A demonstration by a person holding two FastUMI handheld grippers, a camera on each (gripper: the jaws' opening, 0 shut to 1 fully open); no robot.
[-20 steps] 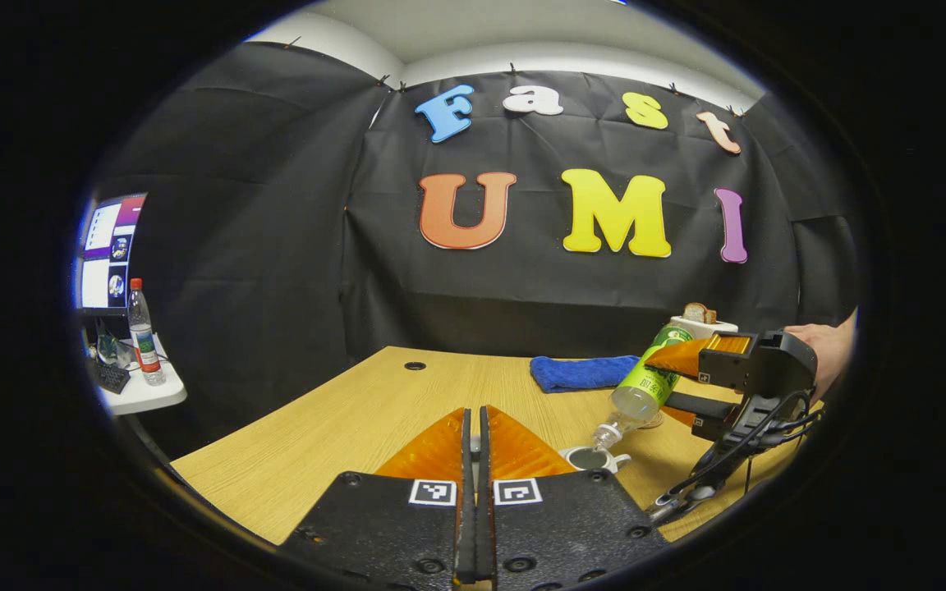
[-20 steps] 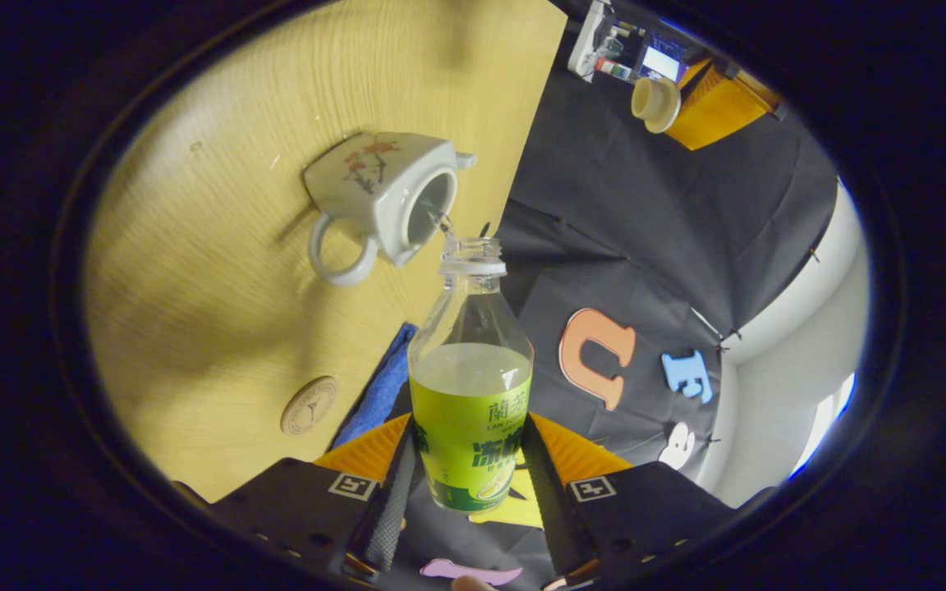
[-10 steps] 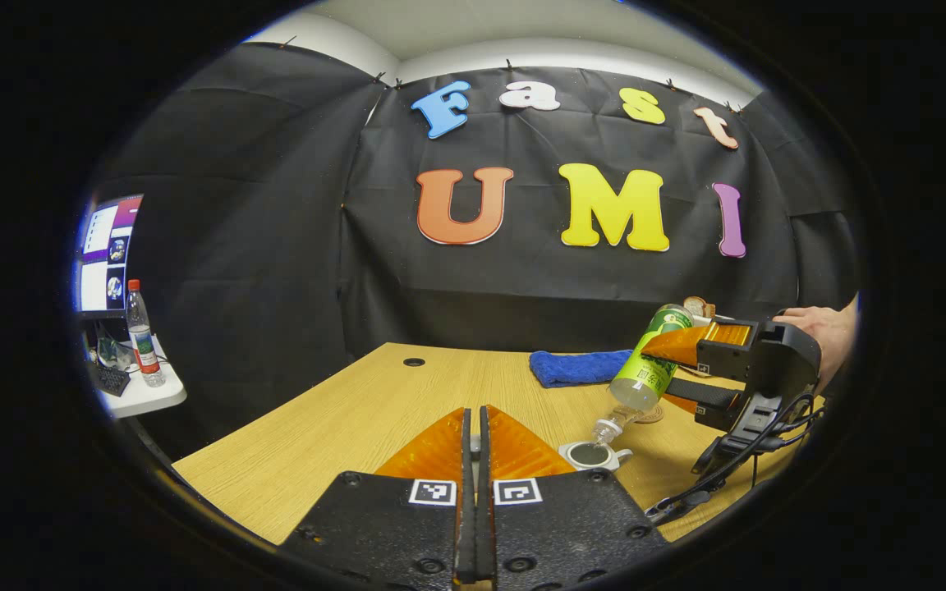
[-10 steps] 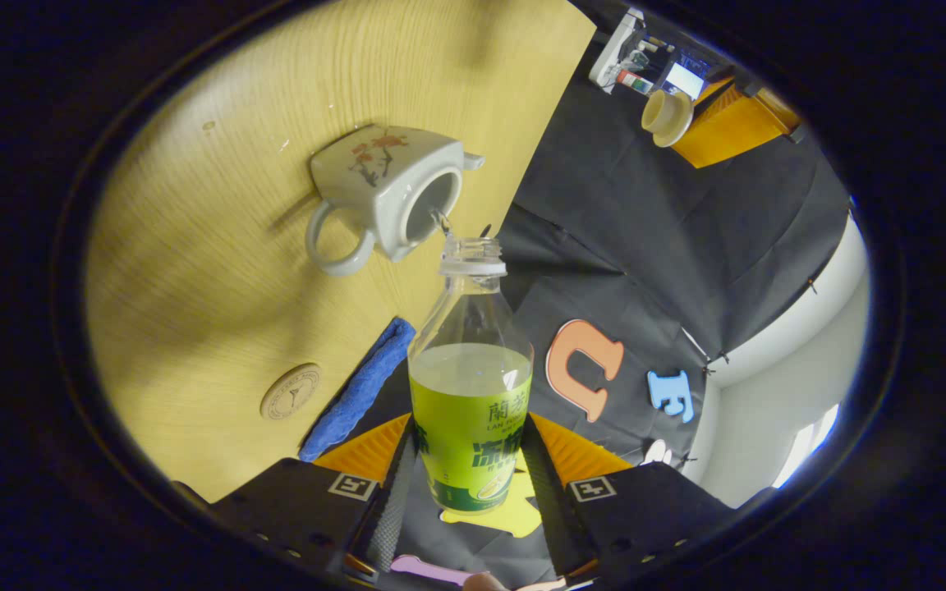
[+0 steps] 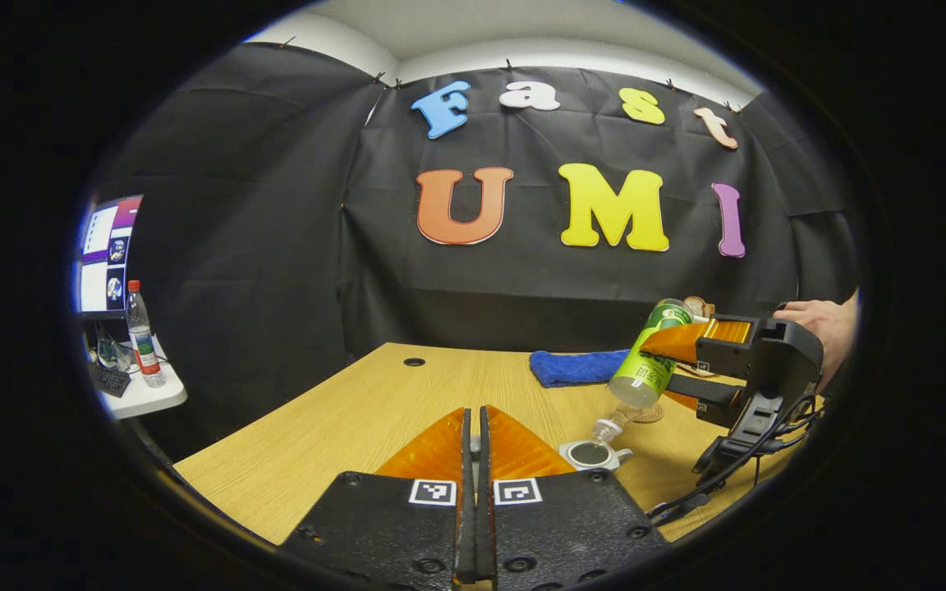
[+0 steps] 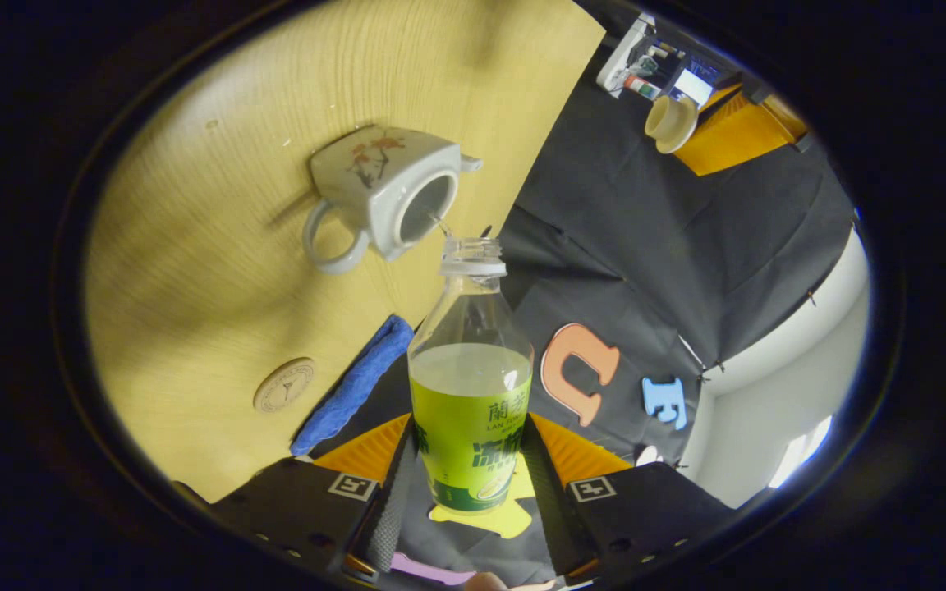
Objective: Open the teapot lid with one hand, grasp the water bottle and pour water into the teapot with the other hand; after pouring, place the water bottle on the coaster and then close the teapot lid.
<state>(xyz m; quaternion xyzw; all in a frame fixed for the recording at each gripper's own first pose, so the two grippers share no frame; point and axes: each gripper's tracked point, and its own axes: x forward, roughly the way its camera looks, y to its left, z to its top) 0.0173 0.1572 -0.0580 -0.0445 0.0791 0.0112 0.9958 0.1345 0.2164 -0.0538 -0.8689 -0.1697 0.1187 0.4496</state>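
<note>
The white teapot (image 6: pixel 374 193) stands lidless on the wooden table (image 5: pixel 342 419), and it also appears low in the left gripper view (image 5: pixel 592 454). My right gripper (image 6: pixel 470 427) is shut on the green-labelled water bottle (image 6: pixel 471 394). The bottle is tipped mouth-down over the pot's opening, and a thin trickle falls in. From the left gripper view, the bottle (image 5: pixel 652 361) slants down from the right gripper (image 5: pixel 691 365). My left gripper (image 5: pixel 477 414) is shut, held high to the pot's left. In the right gripper view the cream lid (image 6: pixel 670 123) sits at that gripper's fingertips. The round coaster (image 6: pixel 284 384) lies beyond the pot.
A blue cloth (image 5: pixel 576 367) lies folded at the table's back. A person's hand (image 5: pixel 818 320) holds the right gripper at the right edge. A side table at the left carries a red-capped bottle (image 5: pixel 142 332) and a monitor. A cable hole (image 5: pixel 414 362) marks the tabletop's far side.
The right gripper has lifted the bottle a little higher above the teapot, and the stream has thinned. The left gripper has stayed put with the lid.
</note>
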